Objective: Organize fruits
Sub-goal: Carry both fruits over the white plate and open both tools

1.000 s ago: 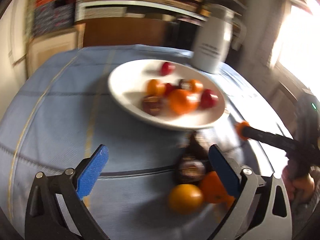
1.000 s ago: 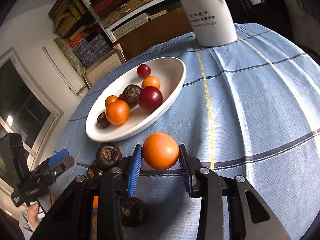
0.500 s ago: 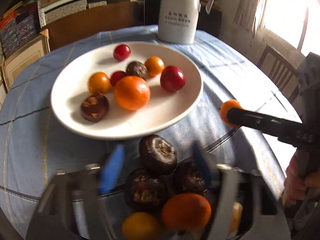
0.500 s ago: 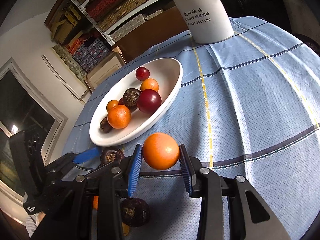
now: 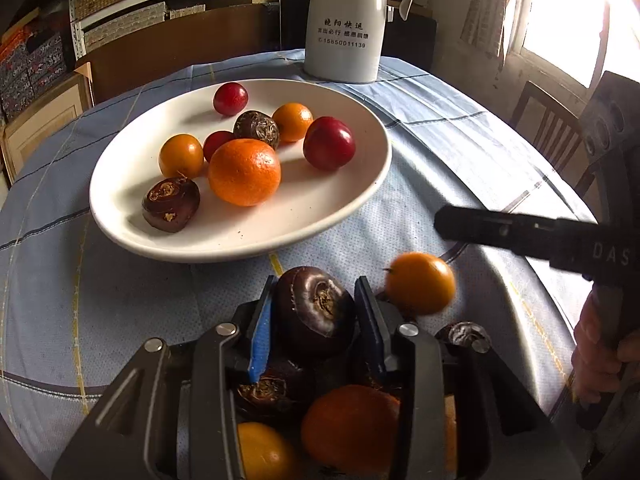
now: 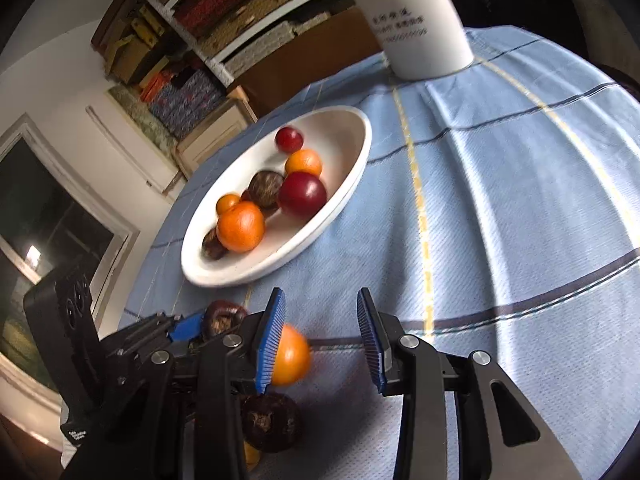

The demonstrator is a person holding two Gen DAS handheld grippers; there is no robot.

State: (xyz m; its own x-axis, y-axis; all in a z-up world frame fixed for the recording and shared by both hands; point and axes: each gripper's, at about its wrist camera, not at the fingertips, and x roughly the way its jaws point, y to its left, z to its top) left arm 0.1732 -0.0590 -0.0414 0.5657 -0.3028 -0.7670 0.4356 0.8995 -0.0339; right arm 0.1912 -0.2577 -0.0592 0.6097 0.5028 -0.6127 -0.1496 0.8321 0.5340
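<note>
A white plate (image 5: 280, 224) on the blue cloth holds several fruits: oranges, red plums and dark brown ones. My left gripper (image 5: 314, 292) has its jaws closing, and both blue pads touch a dark brown fruit (image 5: 316, 312) between them. Under it lie loose fruits, among them an orange (image 5: 352, 428) and another dark fruit (image 5: 264, 392). My right gripper (image 6: 322, 320) has its pads an orange's width apart with nothing between them. A blurred small orange (image 6: 290, 354) is just below its left pad, off to the side. In the left wrist view this small orange (image 5: 420, 282) is under the right gripper's black finger (image 5: 500, 230).
A white thermos jug (image 5: 346, 28) stands at the table's far edge behind the plate (image 6: 344, 136). A wooden chair (image 5: 548, 124) is beyond the right edge. A person's hand (image 5: 596, 360) holds the right gripper. Shelves with boxes fill the back wall.
My left gripper came forward over the loose fruits and its wide jaws narrowed onto the dark brown fruit. The small orange left the right gripper's jaws and dropped to the left.
</note>
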